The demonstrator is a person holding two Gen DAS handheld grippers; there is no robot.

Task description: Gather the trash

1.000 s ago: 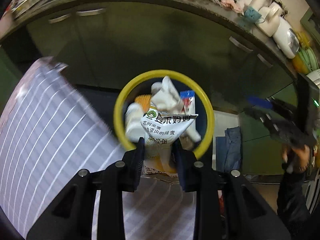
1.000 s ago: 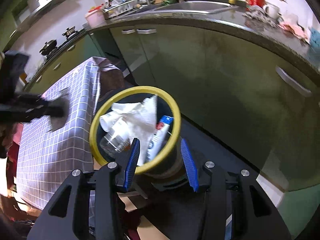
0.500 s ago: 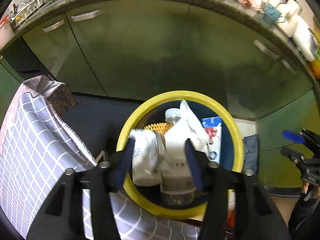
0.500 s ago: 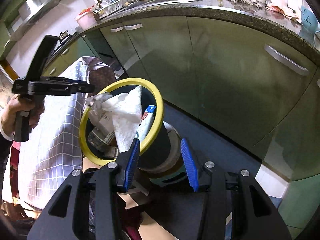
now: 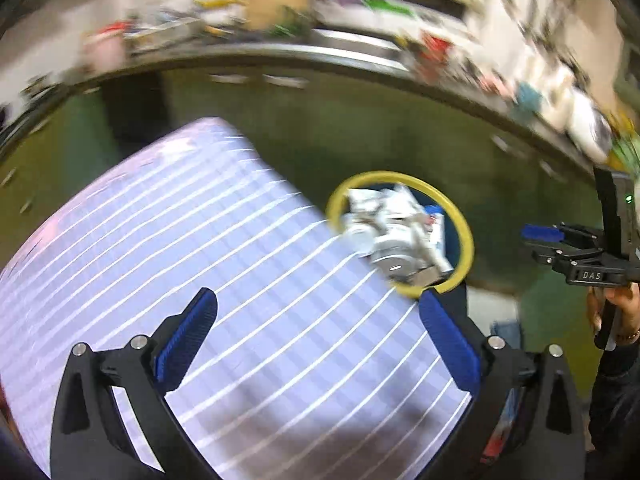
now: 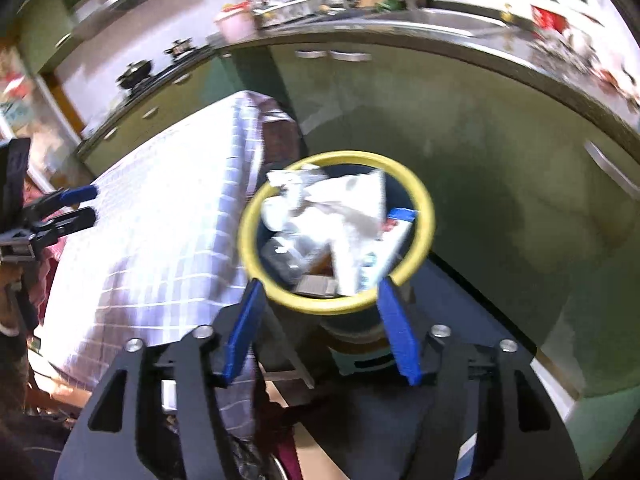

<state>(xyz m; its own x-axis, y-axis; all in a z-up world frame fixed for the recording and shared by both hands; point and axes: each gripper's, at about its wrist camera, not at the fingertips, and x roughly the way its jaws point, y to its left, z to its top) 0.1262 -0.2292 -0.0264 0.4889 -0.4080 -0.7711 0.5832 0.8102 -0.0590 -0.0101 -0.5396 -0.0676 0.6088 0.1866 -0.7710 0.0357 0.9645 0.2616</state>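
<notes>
Your left gripper [image 5: 316,332] hangs over the checked purple-white tabletop [image 5: 200,264], jaws opening, nothing between them. Your right gripper's [image 6: 318,326] jaws are opening too, empty. The crumpled white wrappers [image 6: 332,216] fill the yellow-rimmed round dark bin [image 6: 424,208] beside the tabletop.

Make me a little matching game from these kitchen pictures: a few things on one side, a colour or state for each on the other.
Things:
1. bin rim
2. tablecloth
3. left gripper
4. cupboard doors

Descriptions:
a. green
b. yellow
c. jaws opening, nothing between them
d. pale, with a grid of white lines

Pairs: 1-b, 2-d, 3-c, 4-a
</notes>
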